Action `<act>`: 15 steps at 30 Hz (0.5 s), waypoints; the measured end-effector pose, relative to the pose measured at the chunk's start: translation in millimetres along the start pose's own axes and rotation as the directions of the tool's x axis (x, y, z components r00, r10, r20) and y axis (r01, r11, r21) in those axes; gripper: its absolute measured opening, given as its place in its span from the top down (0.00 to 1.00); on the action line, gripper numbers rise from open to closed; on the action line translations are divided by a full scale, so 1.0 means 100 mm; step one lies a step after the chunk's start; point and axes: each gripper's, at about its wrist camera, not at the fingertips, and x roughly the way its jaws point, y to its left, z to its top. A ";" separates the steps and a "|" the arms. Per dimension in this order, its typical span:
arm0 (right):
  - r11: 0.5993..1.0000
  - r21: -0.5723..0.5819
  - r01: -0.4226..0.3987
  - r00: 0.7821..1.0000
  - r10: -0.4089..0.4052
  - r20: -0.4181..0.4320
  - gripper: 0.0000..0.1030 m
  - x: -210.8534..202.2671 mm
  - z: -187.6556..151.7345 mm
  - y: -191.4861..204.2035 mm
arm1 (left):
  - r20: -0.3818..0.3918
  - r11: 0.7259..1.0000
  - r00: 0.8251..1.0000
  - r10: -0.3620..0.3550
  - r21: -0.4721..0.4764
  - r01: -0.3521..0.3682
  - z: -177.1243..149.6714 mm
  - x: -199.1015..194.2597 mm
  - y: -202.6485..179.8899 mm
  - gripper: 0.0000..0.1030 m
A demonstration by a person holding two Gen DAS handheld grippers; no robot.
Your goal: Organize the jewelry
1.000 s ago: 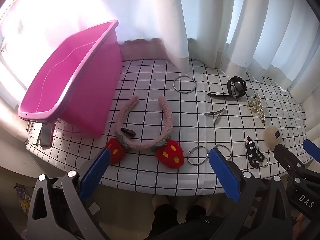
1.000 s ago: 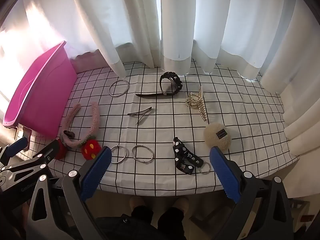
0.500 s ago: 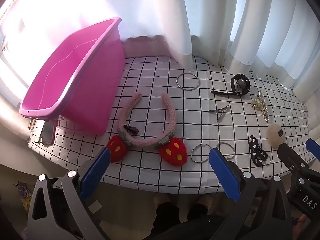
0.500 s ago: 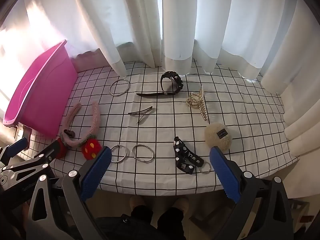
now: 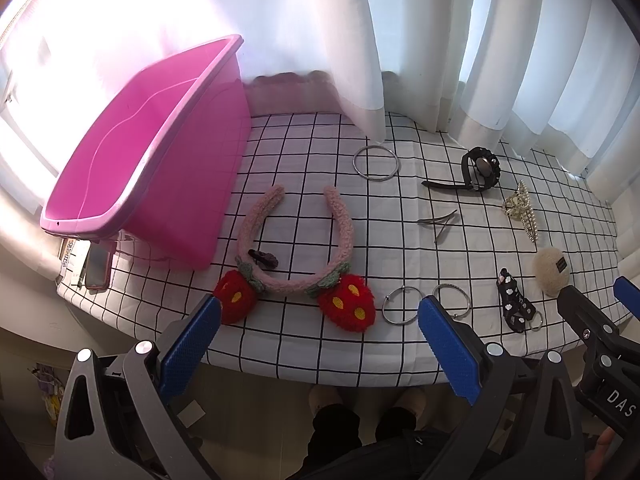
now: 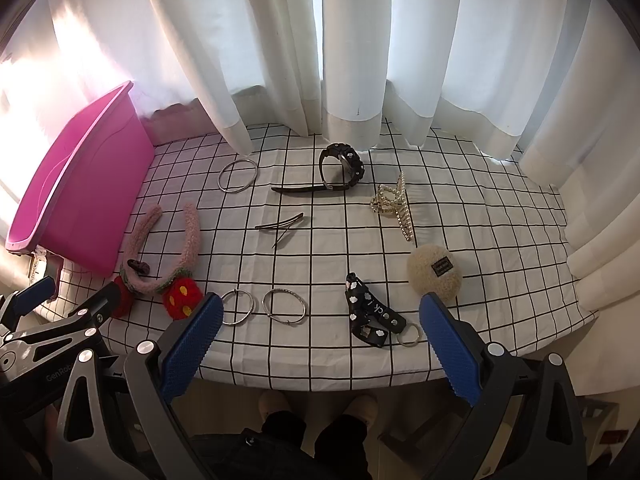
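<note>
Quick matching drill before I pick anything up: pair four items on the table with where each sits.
Items:
1. bin
2. watch
3. puff
4. headband

Places:
A. far side, by the curtain
B. right part of the table, behind the right gripper's right finger
C. left end of the table
D. beside the bin, strawberry ends at the near edge

Pairs: 1-C, 2-A, 3-B, 4-D

Both the left gripper and the right gripper are open and hold nothing.
</note>
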 end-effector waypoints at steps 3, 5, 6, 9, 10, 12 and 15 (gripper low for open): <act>1.000 0.000 0.000 1.000 0.000 0.000 0.09 0.00 -0.01 0.00 | -0.001 1.000 1.000 0.000 0.001 0.000 0.00 0.00 0.00 0.06; 1.000 0.001 0.001 1.000 -0.001 0.001 0.09 -0.01 -0.01 -0.01 | 0.000 1.000 1.000 0.000 0.002 0.000 0.00 0.00 0.00 0.06; 1.000 0.001 0.001 1.000 -0.001 0.001 0.09 -0.01 -0.01 -0.01 | 0.000 1.000 1.000 0.000 0.002 0.000 0.00 0.00 0.00 0.06; 1.000 0.000 0.001 1.000 -0.001 0.001 0.09 0.00 -0.01 0.01 | 0.000 1.000 1.000 0.000 0.002 0.000 0.01 0.00 0.00 0.06; 1.000 0.000 0.001 1.000 -0.001 0.001 0.09 0.00 -0.01 0.01 | 0.000 1.000 1.000 -0.001 0.002 0.001 0.01 0.00 0.00 0.06; 1.000 0.000 0.001 1.000 -0.001 0.002 0.09 0.00 -0.01 0.01 | 0.002 1.000 1.000 -0.001 0.001 0.001 0.00 -0.01 0.01 0.06; 1.000 0.001 0.002 1.000 -0.002 0.006 0.09 -0.02 -0.02 0.01 | 0.007 1.000 1.000 -0.001 0.000 0.001 -0.02 -0.04 0.01 0.06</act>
